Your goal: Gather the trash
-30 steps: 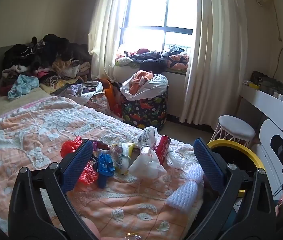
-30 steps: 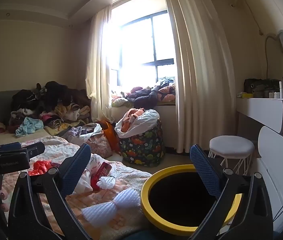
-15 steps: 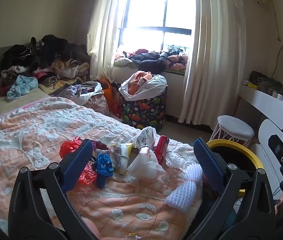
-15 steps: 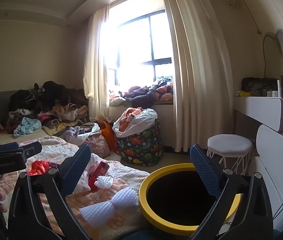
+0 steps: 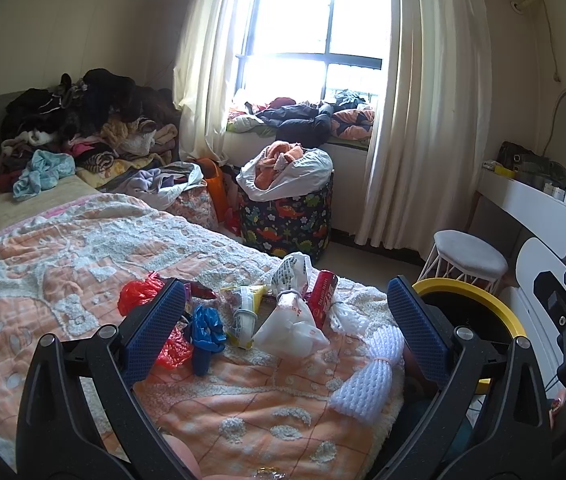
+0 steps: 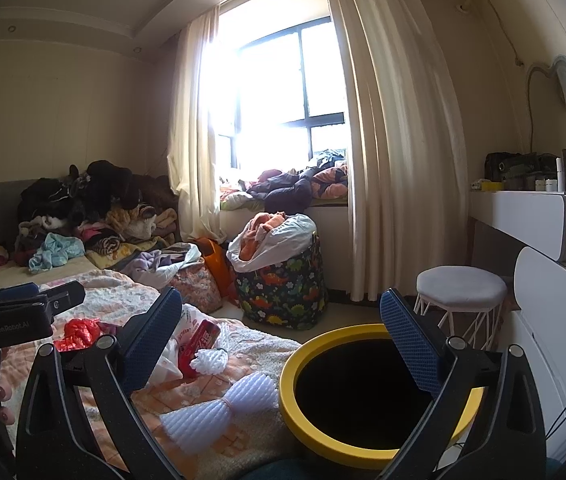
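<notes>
Trash lies on the peach bedspread [image 5: 63, 264]: a red plastic bag [image 5: 139, 298], a blue bag [image 5: 205, 326], a yellow-white wrapper [image 5: 245, 312], a white plastic bag [image 5: 293, 320], a red can [image 5: 323, 298] and a white foam net [image 5: 367, 376], the net also in the right wrist view [image 6: 223, 404]. A yellow-rimmed black bin [image 6: 367, 396] stands beside the bed. My left gripper [image 5: 287, 332] is open and empty above the trash pile. My right gripper [image 6: 283, 340] is open and empty above the bin's near rim.
A dinosaur-print laundry basket [image 5: 289, 216] full of clothes stands under the window. A white stool [image 5: 469, 258] and a white dresser [image 6: 539, 216] stand at the right. Piles of clothes [image 5: 83, 128] cover the far end of the bed.
Both views have shifted very slightly; the trash, the bin and both open grippers stand as before.
</notes>
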A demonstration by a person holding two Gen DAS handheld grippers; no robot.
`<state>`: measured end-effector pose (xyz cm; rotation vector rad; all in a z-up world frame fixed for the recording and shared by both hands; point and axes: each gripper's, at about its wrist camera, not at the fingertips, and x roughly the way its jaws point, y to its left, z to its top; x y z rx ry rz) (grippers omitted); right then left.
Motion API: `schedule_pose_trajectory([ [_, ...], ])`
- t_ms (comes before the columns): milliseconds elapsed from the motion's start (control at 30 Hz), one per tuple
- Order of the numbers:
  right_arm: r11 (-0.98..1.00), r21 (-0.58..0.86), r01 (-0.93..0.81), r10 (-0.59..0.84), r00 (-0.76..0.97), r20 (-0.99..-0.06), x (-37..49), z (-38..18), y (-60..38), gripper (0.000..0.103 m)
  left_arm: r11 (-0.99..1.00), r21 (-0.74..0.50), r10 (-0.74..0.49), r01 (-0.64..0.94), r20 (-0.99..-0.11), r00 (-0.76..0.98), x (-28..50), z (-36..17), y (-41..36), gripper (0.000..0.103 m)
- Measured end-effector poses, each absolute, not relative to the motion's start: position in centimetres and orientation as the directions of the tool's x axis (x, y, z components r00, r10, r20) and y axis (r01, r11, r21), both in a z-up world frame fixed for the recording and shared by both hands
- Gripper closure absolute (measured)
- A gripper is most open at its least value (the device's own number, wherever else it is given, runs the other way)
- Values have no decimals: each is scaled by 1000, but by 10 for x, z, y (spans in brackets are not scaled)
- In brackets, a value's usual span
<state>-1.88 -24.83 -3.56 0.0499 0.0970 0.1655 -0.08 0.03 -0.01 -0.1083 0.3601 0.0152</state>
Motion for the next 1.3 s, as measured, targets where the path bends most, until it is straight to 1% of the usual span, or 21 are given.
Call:
schedule_pose_trajectory([
  [1100, 987, 59, -148, 153, 983, -101, -17, -45, -250, 6, 994, -105, -7, -32, -356, 934, -2, 2, -5, 10],
  [1300, 987, 56, -152, 158, 980, -118, -14, -49, -253, 6, 993, -111, -4, -39, -366, 931, -3, -2, -10, 10],
])
